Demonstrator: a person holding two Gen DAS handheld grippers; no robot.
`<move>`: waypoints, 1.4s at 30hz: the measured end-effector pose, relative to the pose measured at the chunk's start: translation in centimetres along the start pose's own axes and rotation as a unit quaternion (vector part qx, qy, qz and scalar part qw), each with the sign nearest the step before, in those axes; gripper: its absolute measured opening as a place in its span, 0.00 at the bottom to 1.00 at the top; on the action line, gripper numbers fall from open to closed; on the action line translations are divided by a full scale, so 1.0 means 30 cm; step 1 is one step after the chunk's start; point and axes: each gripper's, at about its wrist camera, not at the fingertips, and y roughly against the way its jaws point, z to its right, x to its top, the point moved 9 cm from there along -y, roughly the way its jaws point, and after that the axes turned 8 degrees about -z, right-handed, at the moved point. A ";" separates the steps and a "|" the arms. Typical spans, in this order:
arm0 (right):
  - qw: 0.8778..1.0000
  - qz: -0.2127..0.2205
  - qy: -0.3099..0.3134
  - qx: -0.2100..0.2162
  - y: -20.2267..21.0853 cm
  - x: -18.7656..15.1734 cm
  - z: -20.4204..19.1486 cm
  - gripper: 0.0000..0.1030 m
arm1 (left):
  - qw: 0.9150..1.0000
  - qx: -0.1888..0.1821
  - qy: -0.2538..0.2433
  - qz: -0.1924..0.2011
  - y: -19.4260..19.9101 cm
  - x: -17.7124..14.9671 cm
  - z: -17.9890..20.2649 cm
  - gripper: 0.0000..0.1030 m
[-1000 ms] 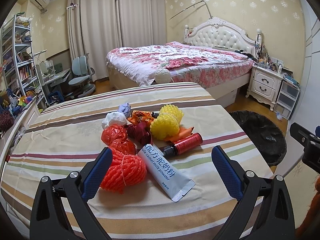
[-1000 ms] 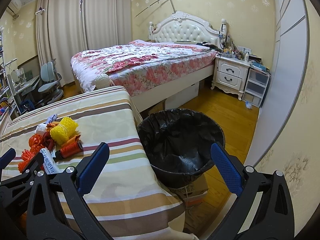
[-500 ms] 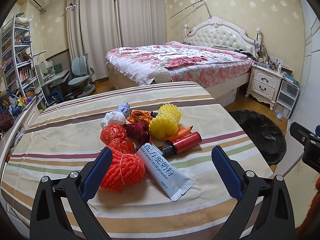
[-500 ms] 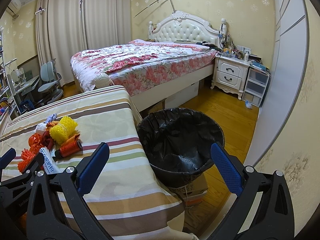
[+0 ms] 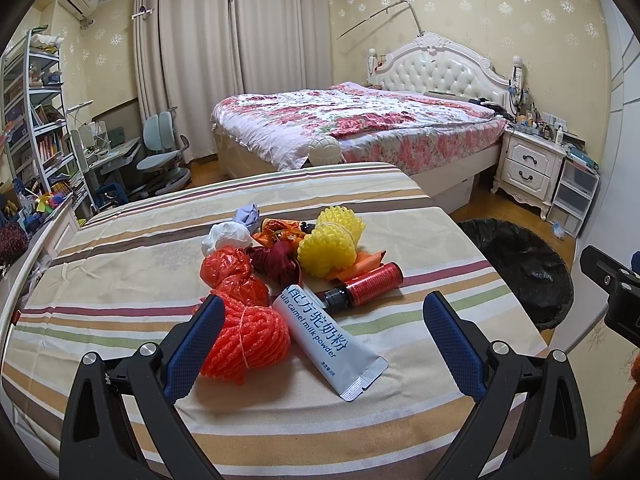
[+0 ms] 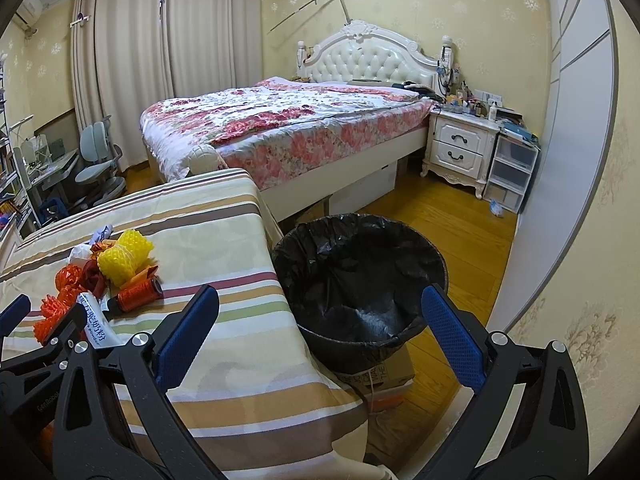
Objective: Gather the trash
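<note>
Lying in a loose heap on the striped surface, the trash is mostly light, squashy stuff, and none of it is yet in the black-lined bin that stands on the floor just beside the surface's right edge. The left gripper hovers low over the near end of the heap with its jaws spread wide and nothing between them; the orange foam net sits just beside its left finger, and the milk powder sachet lies flat between the fingers. The right gripper is equally wide open and empty, pointing toward the bin. The foam net should be springy and nearly weightless, so a pinch across its bunched middle ought to hold it. The sachet looks slick and limp and lies flat against the cloth; taking it by one long edge or by the crimped end seems safer than pressing down on its face. The red bottle, lying on its side with its dark cap toward the sachet, is the one stiff, rollable item and probably the heaviest, best clamped across its body. The yellow foam net and crumpled red plastic bag behind will crush easily.
</note>
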 end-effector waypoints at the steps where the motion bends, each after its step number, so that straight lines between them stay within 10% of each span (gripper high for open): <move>1: 1.000 0.000 0.000 0.000 0.003 -0.003 0.007 0.96 | 1.000 0.000 0.000 0.000 -0.002 0.002 -0.002 0.94; 42: 1.000 -0.009 0.000 0.002 0.004 -0.068 0.022 0.96 | 1.000 -0.006 -0.010 -0.006 -0.038 -0.039 0.025 0.94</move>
